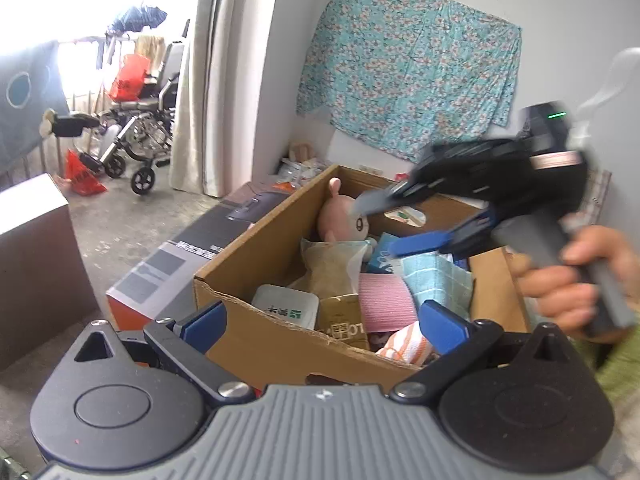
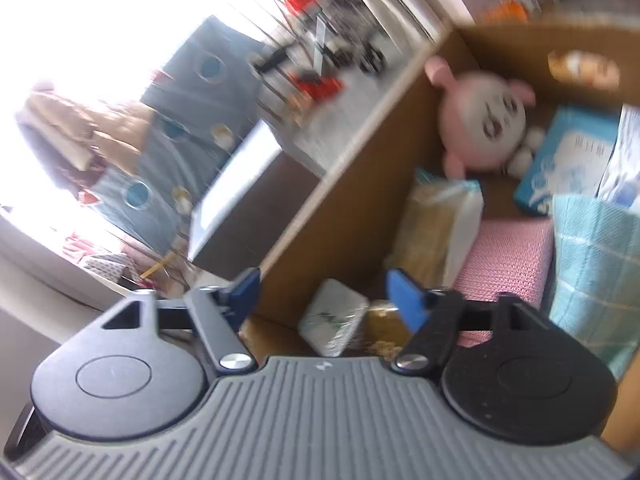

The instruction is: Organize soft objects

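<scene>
Left wrist view: the left tool (image 1: pixel 322 322) is spread wide and grasps nothing; its blue pads (image 1: pixel 444 326) straddle the torn near rim of an open cardboard box (image 1: pixel 256 248). The soft things lie packed inside the box: a round pink plush toy (image 1: pixel 340 216) at the far corner, a ribbed pink cloth (image 1: pixel 386 300), a teal waffle-weave cloth (image 1: pixel 436 280), an orange-and-white striped cloth (image 1: pixel 404 344) partly hidden behind the right pad, a crinkled tan packet (image 1: pixel 330 270), and a flat white pack with green print (image 1: pixel 286 306). Above the box the right tool (image 1: pixel 384 222), blurred, is held by a hand (image 1: pixel 568 280); its jaws are parted with nothing between them. A floral teal cloth (image 1: pixel 408 76) hangs on the wall, and a wheelchair (image 1: pixel 140 136) stands by the bright window.

Right wrist view: everything is smeared by blur. The right tool (image 2: pixel 322 292) is released and empty over the box (image 2: pixel 352 184). The plush toy (image 2: pixel 480 128), pink cloth (image 2: pixel 508 256) and teal cloth (image 2: pixel 596 272), cut off at the right edge, lie inside.
</scene>
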The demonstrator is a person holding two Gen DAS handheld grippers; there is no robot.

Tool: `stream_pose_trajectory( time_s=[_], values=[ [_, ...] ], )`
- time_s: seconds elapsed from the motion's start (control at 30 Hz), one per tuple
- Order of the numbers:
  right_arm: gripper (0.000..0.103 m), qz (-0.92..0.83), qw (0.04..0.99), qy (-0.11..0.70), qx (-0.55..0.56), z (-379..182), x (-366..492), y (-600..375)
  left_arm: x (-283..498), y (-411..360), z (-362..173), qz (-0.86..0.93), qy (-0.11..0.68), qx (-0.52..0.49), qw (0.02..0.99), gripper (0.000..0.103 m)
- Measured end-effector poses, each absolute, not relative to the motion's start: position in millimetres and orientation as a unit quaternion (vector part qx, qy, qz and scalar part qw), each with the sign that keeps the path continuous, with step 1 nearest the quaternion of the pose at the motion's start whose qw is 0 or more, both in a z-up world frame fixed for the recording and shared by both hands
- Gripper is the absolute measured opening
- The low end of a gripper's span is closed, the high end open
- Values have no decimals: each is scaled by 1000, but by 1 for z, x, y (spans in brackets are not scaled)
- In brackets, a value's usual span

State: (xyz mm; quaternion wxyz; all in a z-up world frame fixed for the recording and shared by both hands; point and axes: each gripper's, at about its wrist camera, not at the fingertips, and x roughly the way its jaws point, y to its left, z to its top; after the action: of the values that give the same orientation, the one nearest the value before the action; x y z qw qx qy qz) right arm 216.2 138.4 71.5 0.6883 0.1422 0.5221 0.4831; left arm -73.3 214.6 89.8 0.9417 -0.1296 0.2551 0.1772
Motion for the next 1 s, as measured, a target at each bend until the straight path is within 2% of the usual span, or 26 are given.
stream_pose_trajectory(
  time_s=[0.13,0.2,0.4,0.63,1.0],
  values=[
    [98,503,719,453,157,106,180,98,-71,206,90,185,264,-121,939,103],
    [102,497,744,419,155,118,162,76,-71,199,90,185,265,-120,939,103],
    [102,417,833,350,104,128,107,21,-67,177,88,199,280,-109,933,103],
    [102,284,904,319,6,97,60,-17,-64,154,81,184,303,-119,927,103],
    [102,182,927,327,37,63,31,-52,-59,117,80,159,301,-84,937,103]
  ],
)
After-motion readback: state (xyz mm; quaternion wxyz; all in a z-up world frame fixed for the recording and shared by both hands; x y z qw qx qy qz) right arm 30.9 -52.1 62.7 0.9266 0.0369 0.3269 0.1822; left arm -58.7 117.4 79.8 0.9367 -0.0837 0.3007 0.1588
